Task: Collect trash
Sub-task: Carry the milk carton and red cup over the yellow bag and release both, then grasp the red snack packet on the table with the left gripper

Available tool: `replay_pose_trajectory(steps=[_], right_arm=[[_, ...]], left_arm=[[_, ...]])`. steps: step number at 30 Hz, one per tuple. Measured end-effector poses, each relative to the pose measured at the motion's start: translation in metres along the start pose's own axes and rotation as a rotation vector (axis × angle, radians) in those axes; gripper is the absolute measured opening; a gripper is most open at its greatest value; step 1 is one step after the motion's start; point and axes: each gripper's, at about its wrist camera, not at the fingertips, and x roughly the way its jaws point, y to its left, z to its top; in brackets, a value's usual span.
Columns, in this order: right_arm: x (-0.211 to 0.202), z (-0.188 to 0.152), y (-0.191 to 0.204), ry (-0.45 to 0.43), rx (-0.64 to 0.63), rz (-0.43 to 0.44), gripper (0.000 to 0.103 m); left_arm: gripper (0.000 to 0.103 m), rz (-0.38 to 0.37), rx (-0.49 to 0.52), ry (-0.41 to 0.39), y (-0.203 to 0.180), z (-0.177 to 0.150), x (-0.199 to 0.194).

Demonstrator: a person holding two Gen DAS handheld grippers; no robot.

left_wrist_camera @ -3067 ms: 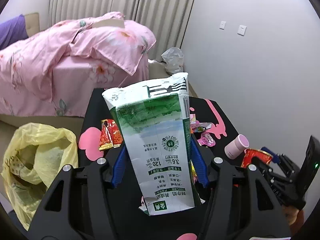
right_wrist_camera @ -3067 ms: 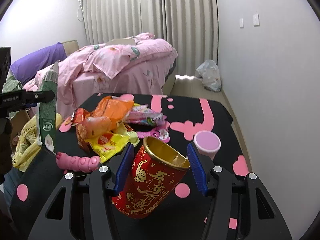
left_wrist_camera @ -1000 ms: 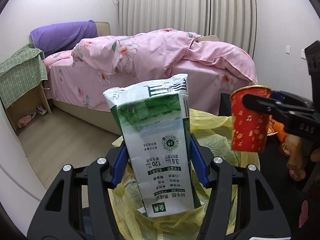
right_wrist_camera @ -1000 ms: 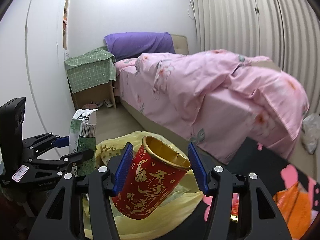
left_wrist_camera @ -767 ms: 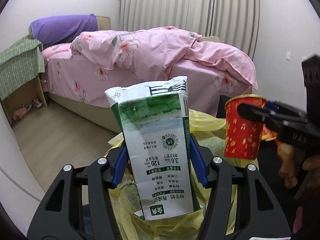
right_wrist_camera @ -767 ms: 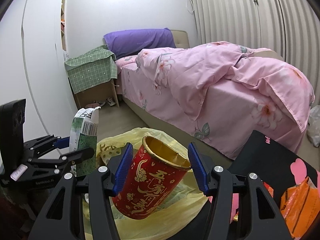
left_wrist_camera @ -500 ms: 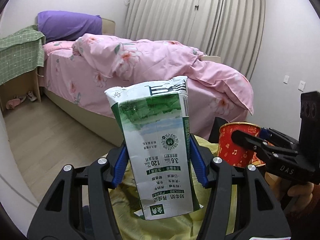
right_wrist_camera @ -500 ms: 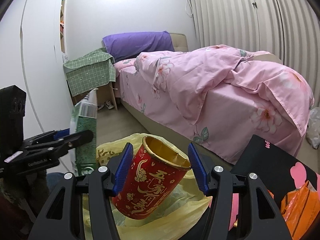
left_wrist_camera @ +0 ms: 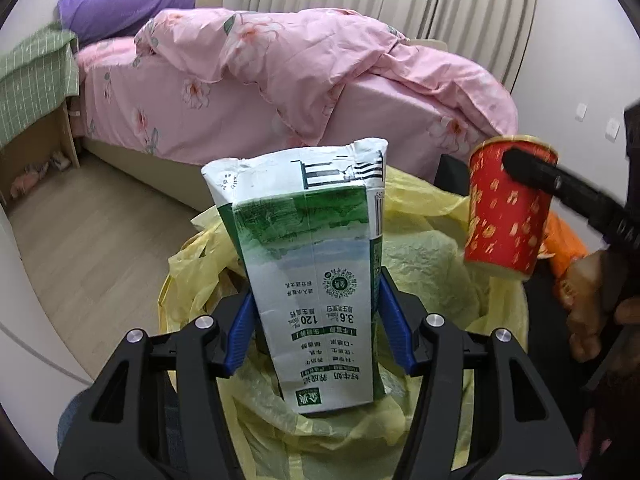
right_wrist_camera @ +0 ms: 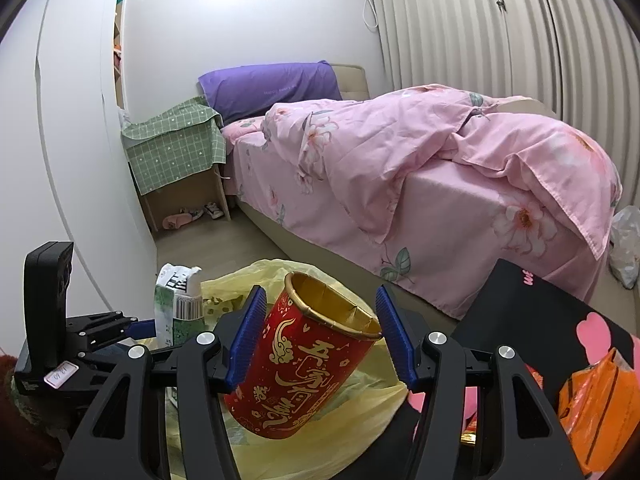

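My left gripper (left_wrist_camera: 316, 330) is shut on a green and white milk carton (left_wrist_camera: 308, 264) and holds it upright over the open yellow trash bag (left_wrist_camera: 436, 264). The carton also shows in the right wrist view (right_wrist_camera: 178, 304). My right gripper (right_wrist_camera: 320, 336) is shut on a red paper cup with gold print (right_wrist_camera: 308, 364), tilted, above the same yellow bag (right_wrist_camera: 352, 436). In the left wrist view the cup (left_wrist_camera: 506, 208) hangs at the right, over the bag's far rim.
A bed with a pink floral quilt (right_wrist_camera: 420, 168) stands behind the bag. A black table with pink shapes (right_wrist_camera: 540, 320) is at the right, with an orange wrapper (right_wrist_camera: 596, 400) on it. A green-covered nightstand (right_wrist_camera: 176, 160) stands by the white wall.
Both grippers have swung from the table to over the yellow bag, each still holding its item. In the last half second the left gripper tilted down toward the bag.
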Motion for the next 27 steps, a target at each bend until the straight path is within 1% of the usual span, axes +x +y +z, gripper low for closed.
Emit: replay_pose_trajectory(steps=[1, 2, 3, 5, 6, 7, 11, 12, 15, 18, 21, 24, 26, 27], right_arm=[[0.001, 0.0, 0.002, -0.002, -0.003, 0.001, 0.056], [0.001, 0.001, 0.003, -0.005, -0.003, 0.0, 0.058], [0.003, 0.001, 0.004, -0.002, 0.008, 0.018, 0.059], [0.007, 0.002, 0.002, 0.015, 0.03, 0.064, 0.061], [0.01, 0.002, 0.001, 0.033, 0.038, 0.074, 0.069], [0.01, 0.002, 0.003, 0.041, 0.036, 0.069, 0.072], [-0.003, 0.004, 0.008, 0.066, -0.01, 0.04, 0.072], [-0.01, 0.005, 0.007, 0.063, -0.015, 0.038, 0.072], [-0.032, 0.006, -0.001, 0.055, -0.006, 0.034, 0.072], [-0.06, 0.0, -0.017, 0.067, 0.024, 0.011, 0.072], [-0.089, -0.012, -0.035, 0.095, 0.03, -0.065, 0.072], [-0.127, -0.031, -0.055, 0.091, 0.027, -0.21, 0.072], [-0.145, -0.04, -0.069, 0.096, 0.059, -0.266, 0.072], [-0.154, -0.046, -0.076, 0.096, 0.078, -0.281, 0.073]], left_arm=[[0.065, -0.023, -0.021, 0.001, 0.004, 0.002, -0.002], [0.081, -0.038, -0.049, -0.003, 0.008, 0.005, -0.006], [0.084, -0.043, -0.072, -0.012, 0.011, 0.007, -0.01], [0.084, -0.045, -0.11, -0.036, 0.018, 0.013, -0.019], [0.084, -0.041, -0.124, -0.045, 0.02, 0.016, -0.023], [0.084, -0.032, -0.138, -0.057, 0.021, 0.018, -0.027], [0.084, 0.041, -0.161, -0.117, 0.023, 0.029, -0.047], [0.084, 0.047, -0.163, -0.133, 0.022, 0.032, -0.052], [0.084, 0.033, -0.159, -0.163, 0.017, 0.04, -0.061], [0.084, 0.007, -0.11, -0.17, 0.0, 0.043, -0.063], [0.084, -0.026, -0.071, -0.152, -0.02, 0.041, -0.057], [0.084, -0.084, -0.017, -0.105, -0.047, 0.038, -0.045], [0.084, -0.128, 0.034, -0.072, -0.069, 0.035, -0.037], [0.084, -0.151, 0.054, -0.057, -0.079, 0.034, -0.033]])
